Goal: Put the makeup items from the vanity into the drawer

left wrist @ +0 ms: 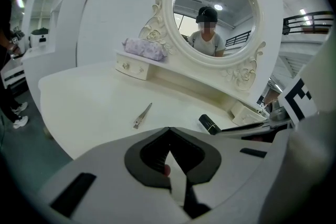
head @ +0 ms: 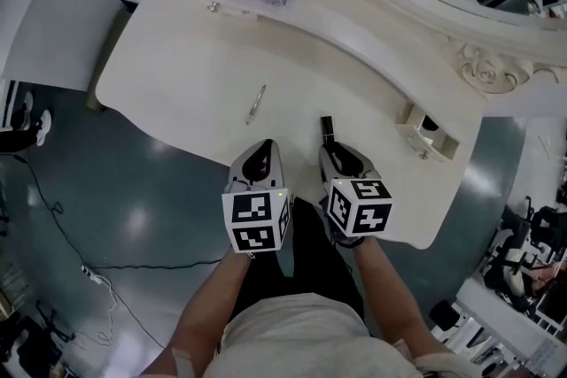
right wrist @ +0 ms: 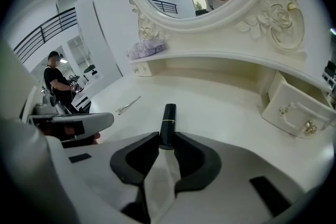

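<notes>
While tilted down over the vanity (head: 177, 75), the right gripper (right wrist: 167, 140) is closed on the near end of a black tube (right wrist: 168, 118), which is laid flat ahead. Left gripper (left wrist: 169, 132): tilted likewise, jaws pressed together, nothing held. Clip (left wrist: 142, 115) seen beyond its tips.

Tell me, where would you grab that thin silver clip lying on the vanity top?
Take the silver clip at its middle, from above, jaws across its narrow width. It lies flat and alone on the vanity top, long and slim, so pinching its long sides likely gives the steadiest hold.
</notes>
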